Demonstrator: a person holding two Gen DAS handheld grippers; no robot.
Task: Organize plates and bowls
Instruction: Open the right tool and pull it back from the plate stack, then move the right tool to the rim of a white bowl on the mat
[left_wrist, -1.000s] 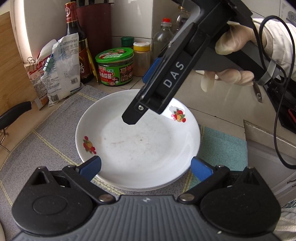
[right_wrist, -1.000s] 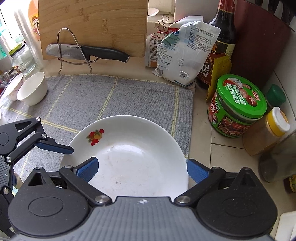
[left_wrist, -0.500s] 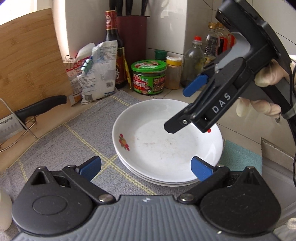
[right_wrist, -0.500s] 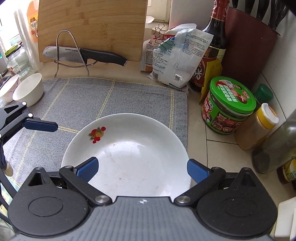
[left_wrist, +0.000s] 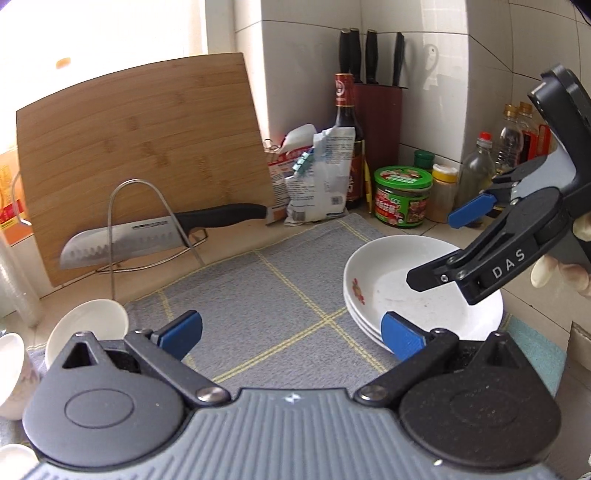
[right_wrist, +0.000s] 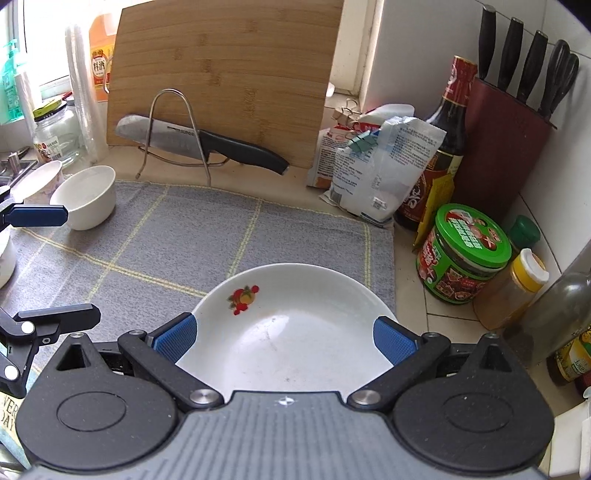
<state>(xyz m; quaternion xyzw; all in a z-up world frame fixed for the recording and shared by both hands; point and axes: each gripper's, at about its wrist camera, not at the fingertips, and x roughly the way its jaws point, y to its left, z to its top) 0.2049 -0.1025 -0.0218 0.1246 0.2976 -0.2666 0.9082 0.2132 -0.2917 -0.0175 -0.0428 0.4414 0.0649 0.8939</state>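
Left hand-held gripper (left_wrist: 291, 334): fingers apart, empty, over grey mat (left_wrist: 266, 306). Right hand-held gripper (right_wrist: 284, 334): fingers apart, empty, above stacked plates (right_wrist: 295, 317).

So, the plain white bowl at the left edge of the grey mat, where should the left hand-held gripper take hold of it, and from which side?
Grip the rim of the white bowl: it stands upright, its thin wall fits between two fingers, one inside, one outside. Come from above on the mat side, since a second bowl stands close at its far-left side. The left hand-held gripper is open and nearest.
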